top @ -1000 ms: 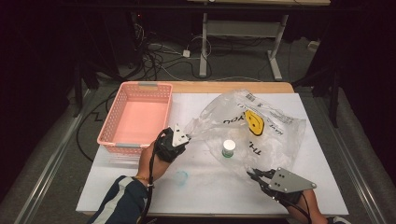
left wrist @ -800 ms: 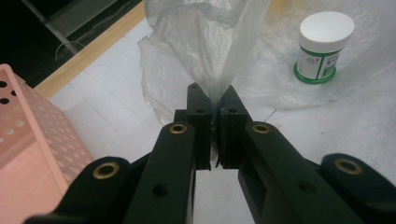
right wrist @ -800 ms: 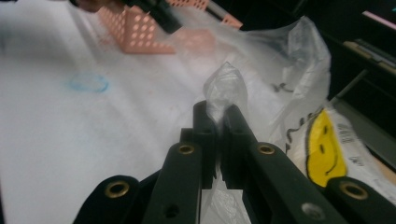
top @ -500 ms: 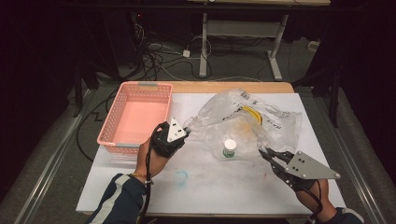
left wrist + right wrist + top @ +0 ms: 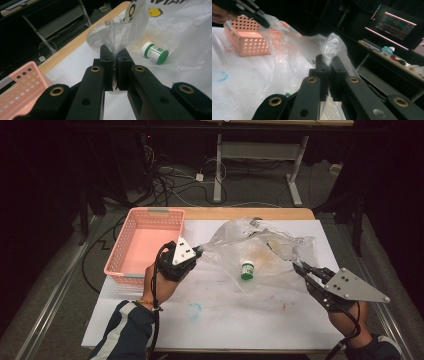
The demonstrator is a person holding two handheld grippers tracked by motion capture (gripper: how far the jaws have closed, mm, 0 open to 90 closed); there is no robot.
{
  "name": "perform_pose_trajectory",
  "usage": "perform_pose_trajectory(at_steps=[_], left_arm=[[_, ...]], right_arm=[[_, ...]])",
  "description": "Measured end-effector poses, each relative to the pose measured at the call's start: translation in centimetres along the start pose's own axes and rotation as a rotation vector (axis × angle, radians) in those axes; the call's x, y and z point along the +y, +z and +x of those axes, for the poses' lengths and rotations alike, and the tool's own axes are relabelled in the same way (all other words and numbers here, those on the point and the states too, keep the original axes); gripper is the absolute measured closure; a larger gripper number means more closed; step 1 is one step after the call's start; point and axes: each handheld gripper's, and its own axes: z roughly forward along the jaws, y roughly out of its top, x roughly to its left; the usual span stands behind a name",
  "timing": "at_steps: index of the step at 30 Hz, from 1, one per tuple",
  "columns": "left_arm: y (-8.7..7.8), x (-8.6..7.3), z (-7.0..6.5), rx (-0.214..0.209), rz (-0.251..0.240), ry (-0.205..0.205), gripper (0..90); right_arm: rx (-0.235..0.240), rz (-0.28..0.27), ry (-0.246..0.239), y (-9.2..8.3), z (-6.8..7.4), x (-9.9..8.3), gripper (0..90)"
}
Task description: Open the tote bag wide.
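While both grippers pinch opposite edges of one clear plastic bag (image 5: 260, 247), the scene reads as follows.

Left gripper (image 5: 113, 65): jaws closed tight on a gathered tuft of bag film, which rises straight up from between them.

Right gripper (image 5: 328, 71): jaws likewise pressed together on a bunched fold of the same bag, the film standing just above their tips.

Bag: stretched between the two grippers over the white table (image 5: 210, 320), printed with a yellow mark on its far part.

Small bottle (image 5: 155, 53): white body, green cap, lying on its side ahead and to the right of the left gripper; it looks to be under or inside the film, though I cannot tell which.

Pink basket (image 5: 145, 245): just beside the left gripper, on its outer side.

Handling, as a judgement: the film is thin, soft and slippery, so bunched edges give the surest hold; a single layer could slide out or tear.

Risk: the bottle is light and round, and will likely roll if the bag tilts.
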Motion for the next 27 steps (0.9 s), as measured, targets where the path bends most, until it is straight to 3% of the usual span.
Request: perform_pose_trajectory(at_steps=[13,27], left_arm=[[-0.9,1.6,-0.1,0.004,-0.104,-0.025,84.0],[-2.7,2.5,0.8,0.038,-0.180,-0.055,84.0]], right_arm=[[-0.099,-0.033,0.015,1.4,-2.0,0.5,88.3],[-0.139,-0.039,0.036,3.1,-3.9,1.2,88.4]])
